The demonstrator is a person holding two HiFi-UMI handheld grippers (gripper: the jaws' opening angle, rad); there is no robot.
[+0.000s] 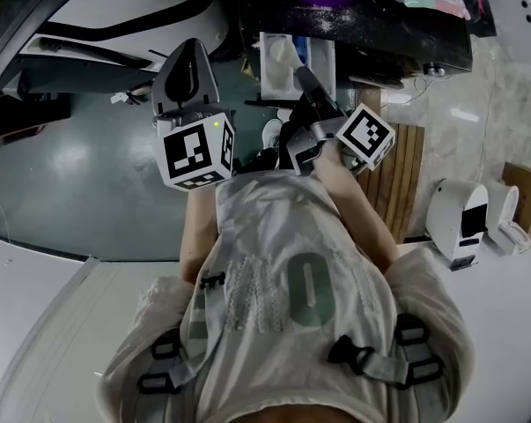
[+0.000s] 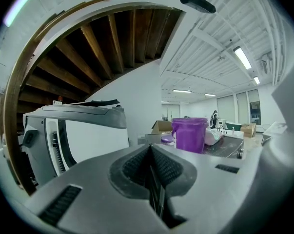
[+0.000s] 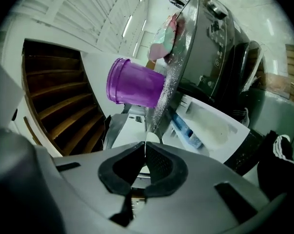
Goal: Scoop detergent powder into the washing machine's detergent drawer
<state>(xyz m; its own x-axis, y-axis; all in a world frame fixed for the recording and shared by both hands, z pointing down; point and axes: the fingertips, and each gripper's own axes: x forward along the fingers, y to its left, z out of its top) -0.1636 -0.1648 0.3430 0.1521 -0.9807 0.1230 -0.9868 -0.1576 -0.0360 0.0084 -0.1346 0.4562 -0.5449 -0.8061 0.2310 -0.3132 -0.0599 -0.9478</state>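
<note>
1. Right gripper: grey, ribbed dark pads, closed on a thin white plastic scoop; whether the bowl is filled cannot be told.
2. Left gripper: jaws pressed together, nothing between, held off to the side.
3. Detergent drawer: white moulded tray, pulled out, blue insert, just beyond the scoop.
4. Washing machine: dark glossy casing, its top dusted with spilled powder.
5. Purple tub: smooth, cylindrical, on that top.

Step judged: delivery to the drawer. Next: centre the scoop over a compartment and tip slowly.
</note>
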